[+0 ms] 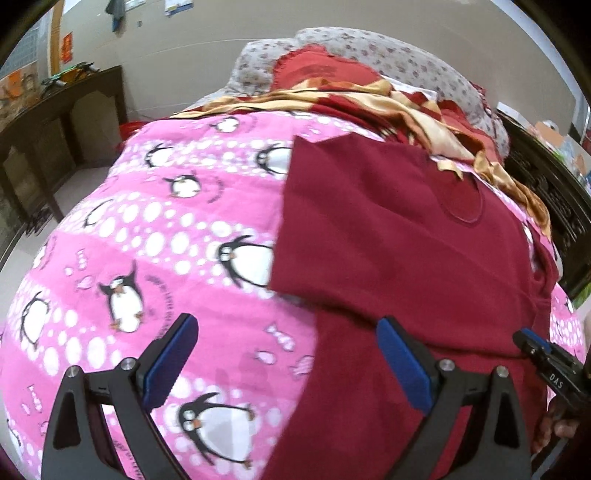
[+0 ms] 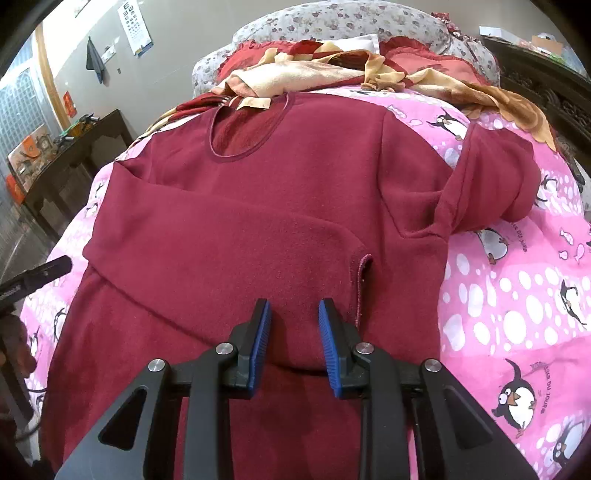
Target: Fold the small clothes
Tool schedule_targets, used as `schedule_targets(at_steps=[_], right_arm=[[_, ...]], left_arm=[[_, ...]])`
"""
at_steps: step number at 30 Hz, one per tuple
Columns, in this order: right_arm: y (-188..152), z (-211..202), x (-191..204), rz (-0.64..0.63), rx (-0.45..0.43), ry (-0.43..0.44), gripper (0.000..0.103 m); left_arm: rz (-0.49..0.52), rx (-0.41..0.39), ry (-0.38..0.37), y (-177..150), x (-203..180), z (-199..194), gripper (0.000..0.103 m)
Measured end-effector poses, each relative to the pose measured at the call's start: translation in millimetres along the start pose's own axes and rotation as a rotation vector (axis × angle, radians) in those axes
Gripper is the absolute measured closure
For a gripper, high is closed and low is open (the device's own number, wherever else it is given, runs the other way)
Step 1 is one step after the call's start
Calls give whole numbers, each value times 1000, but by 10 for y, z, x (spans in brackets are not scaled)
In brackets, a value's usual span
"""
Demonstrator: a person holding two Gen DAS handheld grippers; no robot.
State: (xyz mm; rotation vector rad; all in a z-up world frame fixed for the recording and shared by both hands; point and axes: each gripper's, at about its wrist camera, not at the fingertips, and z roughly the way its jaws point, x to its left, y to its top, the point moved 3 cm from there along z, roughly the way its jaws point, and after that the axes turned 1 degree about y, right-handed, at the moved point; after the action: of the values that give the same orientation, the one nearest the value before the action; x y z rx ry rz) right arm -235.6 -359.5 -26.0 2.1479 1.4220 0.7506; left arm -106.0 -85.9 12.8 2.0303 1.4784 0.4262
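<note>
Maroon sweatshirt (image 2: 258, 206) lies flat, neckline toward 12 o'clock, on a pink penguin-print blanket (image 2: 517, 295) covering the bed. One sleeve (image 2: 229, 236) is folded across the chest, its cuff ending near centre; the other sleeve (image 2: 495, 184) is bunched out at 2 o'clock on the blanket.

Right gripper (image 2: 293, 325): jaws parted by a narrow gap, blue pads (image 2: 260, 343) facing each other, nothing between them. It sits over the lower body of the sweatshirt, just below the folded cuff; contact with the fabric cannot be told.

Left gripper (image 1: 288, 358): jaws spread wide, empty. Left pad (image 1: 170, 362) is over the blanket, right pad over the sweatshirt's edge, so the garment's side hem runs between them. In the left wrist view the right gripper's tip shows at 4 o'clock.

A red-and-gold cloth (image 2: 332, 70) is heaped at 12 o'clock beyond the collar, against a floral pillow (image 2: 332, 18). Dark wooden table (image 1: 66, 122) at 10 o'clock.
</note>
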Motion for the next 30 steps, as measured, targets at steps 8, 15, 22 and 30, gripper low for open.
schedule_targets(at_steps=[8,15,22,30], right_arm=[[-5,3,-14,14,-3,18,60],[-2,4,-33,17,-3,22,60],[15,-13,-33,17,0,25,60],[376,-440,-102,-59,-75,-30,44]], left_arm=[[-2,-7,-27,177,-206,56,4],[58,-33,-90,300,-745,260,4],[112,30,-11,144,-854,669,3],[175,-12,17,60,-930,722,0]])
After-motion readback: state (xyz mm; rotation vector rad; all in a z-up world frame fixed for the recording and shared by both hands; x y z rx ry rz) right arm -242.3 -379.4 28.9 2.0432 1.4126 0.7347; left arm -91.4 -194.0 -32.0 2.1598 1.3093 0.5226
